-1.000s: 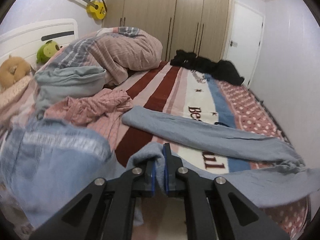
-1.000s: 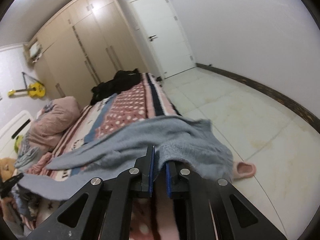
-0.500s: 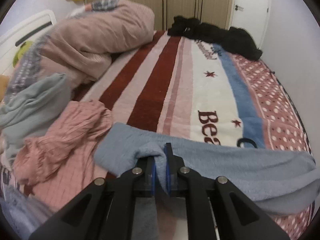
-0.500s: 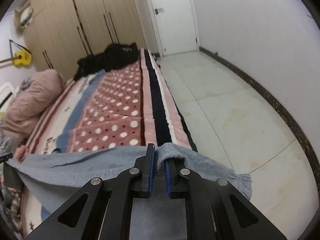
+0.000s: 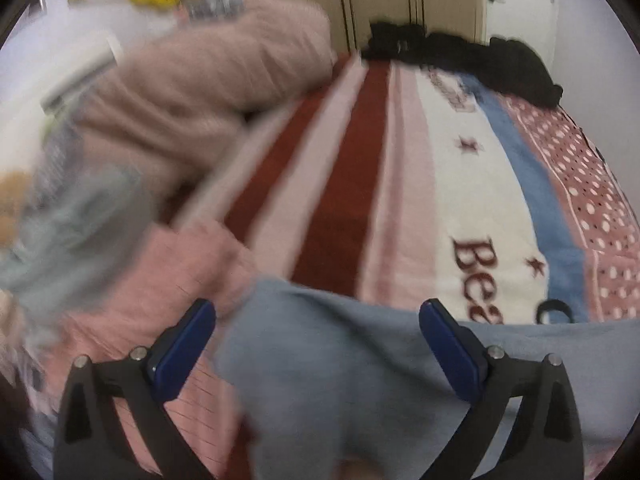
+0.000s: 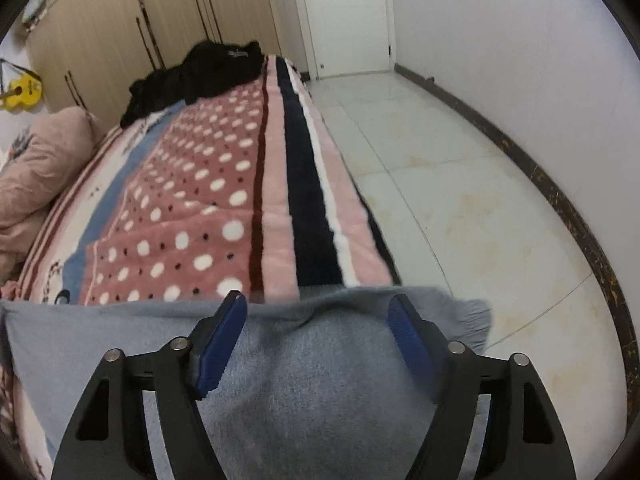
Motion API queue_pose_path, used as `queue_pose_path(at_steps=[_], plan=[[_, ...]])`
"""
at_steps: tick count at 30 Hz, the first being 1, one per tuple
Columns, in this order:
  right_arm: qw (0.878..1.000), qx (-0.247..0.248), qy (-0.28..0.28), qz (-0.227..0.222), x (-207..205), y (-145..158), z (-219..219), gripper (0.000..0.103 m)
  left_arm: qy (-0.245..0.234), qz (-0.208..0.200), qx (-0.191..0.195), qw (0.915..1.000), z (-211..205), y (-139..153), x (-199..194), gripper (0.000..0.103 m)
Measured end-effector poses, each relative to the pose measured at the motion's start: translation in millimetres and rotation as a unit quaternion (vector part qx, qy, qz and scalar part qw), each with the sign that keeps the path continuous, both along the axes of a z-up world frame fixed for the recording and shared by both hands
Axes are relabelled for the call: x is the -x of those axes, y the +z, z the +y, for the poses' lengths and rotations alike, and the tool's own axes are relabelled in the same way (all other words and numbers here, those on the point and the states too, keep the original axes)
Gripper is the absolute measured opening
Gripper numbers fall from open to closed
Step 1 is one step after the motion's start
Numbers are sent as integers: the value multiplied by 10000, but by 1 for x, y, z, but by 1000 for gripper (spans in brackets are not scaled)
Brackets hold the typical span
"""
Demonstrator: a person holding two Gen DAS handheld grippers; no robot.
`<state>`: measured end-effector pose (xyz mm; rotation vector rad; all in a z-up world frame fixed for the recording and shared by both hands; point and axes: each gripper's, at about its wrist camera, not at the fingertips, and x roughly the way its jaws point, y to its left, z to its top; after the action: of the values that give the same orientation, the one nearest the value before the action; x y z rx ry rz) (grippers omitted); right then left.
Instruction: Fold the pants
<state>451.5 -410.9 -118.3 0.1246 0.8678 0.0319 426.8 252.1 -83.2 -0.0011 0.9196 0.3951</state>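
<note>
The grey-blue pants (image 5: 340, 352) lie across the near end of the striped bed blanket (image 5: 400, 184). My left gripper (image 5: 316, 320) is open, its blue pads spread wide over the pants' left end. In the right wrist view the pants (image 6: 312, 380) reach the bed's right edge and hang a little over it. My right gripper (image 6: 316, 312) is open too, with the cloth lying loose between and under its fingers.
A pink garment (image 5: 176, 280) lies at the left beside the pants. A pink duvet (image 5: 208, 92) is heaped at the far left and black clothes (image 5: 460, 56) at the bed's far end. The tiled floor (image 6: 460, 184) runs along the bed's right side.
Both grippers have opened and let go of the pants. The pants, held up and carried over the bed before, now lie flat across its near end.
</note>
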Motion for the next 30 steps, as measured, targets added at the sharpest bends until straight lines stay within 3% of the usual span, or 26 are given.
queue_pose_path(at_steps=[4, 7, 12, 17, 21, 25, 30], plan=[[9994, -259, 118, -198, 21, 23, -1, 69, -110, -7, 262, 9996, -1, 18, 24, 100], [9967, -613, 410, -333, 56, 36, 8, 70, -410, -148, 778, 9960, -15, 22, 48, 100], [9858, -1306, 1052, -97, 118, 32, 26, 72, -872, -43, 1743, 9808, -46, 5, 93, 101], [9702, -2052, 1226, 403, 158, -10, 33, 72, -1033, 279, 2790, 9543, -66, -47, 114, 100], [9595, -2585, 979, 536, 154, -38, 26, 72, -812, 327, 3113, 9463, -63, -76, 103, 100], [9531, -2944, 601, 353, 135, -53, 15, 73, -512, 192, 3248, 9442, -46, -92, 90, 99], [9503, -3108, 163, 90, 105, -59, 8, 73, -17, -295, 3840, 9229, -12, -102, 68, 85]])
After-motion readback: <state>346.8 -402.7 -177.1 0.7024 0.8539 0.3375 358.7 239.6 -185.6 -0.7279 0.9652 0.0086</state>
